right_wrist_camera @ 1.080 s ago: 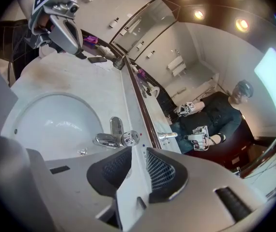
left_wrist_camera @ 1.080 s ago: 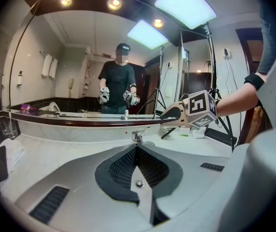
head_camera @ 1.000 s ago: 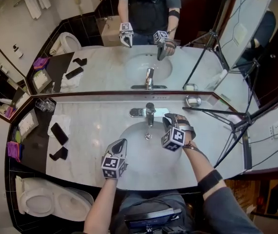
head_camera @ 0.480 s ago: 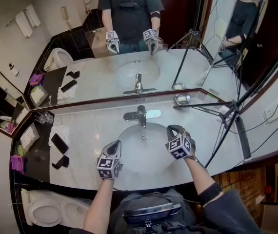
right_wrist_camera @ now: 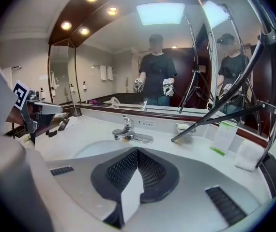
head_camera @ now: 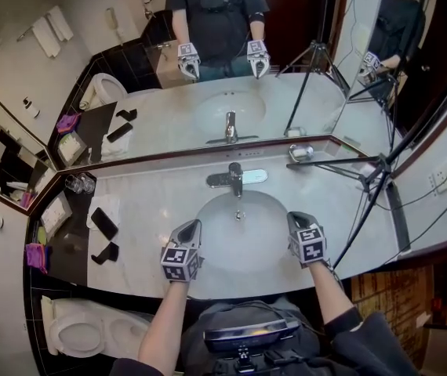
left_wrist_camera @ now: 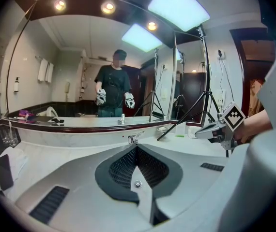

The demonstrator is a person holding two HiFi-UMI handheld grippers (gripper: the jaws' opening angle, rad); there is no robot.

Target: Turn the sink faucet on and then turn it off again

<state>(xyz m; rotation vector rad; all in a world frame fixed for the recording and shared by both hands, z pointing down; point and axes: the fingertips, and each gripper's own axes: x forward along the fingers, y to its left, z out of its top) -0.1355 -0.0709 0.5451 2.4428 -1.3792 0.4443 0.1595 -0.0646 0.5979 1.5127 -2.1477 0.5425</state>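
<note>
The chrome faucet [head_camera: 235, 177] stands at the back of the white sink basin [head_camera: 208, 245], lever over its base, and I see no water running. My left gripper [head_camera: 194, 226] hovers at the basin's front left rim, jaws shut and empty. My right gripper [head_camera: 294, 218] hovers at the front right rim, also shut and empty, well short of the faucet. The left gripper view has the faucet [left_wrist_camera: 134, 137] just beyond the closed jaws [left_wrist_camera: 137, 149] and the right gripper [left_wrist_camera: 210, 130] at the right. The right gripper view shows the faucet [right_wrist_camera: 127, 129] ahead of its closed jaws [right_wrist_camera: 138, 152].
Dark phones [head_camera: 103, 223] and a white towel [head_camera: 98, 205] lie on the left counter beside drinking glasses [head_camera: 77, 183]. A soap dish [head_camera: 302, 153] sits by the mirror [head_camera: 208, 69]. A black tripod [head_camera: 365, 186] leans over the right counter. A toilet [head_camera: 82, 337] is at lower left.
My right gripper has drawn back from the faucet to the basin's front right rim, rolling upright, and its jaws have closed. The left gripper has stayed in place.
</note>
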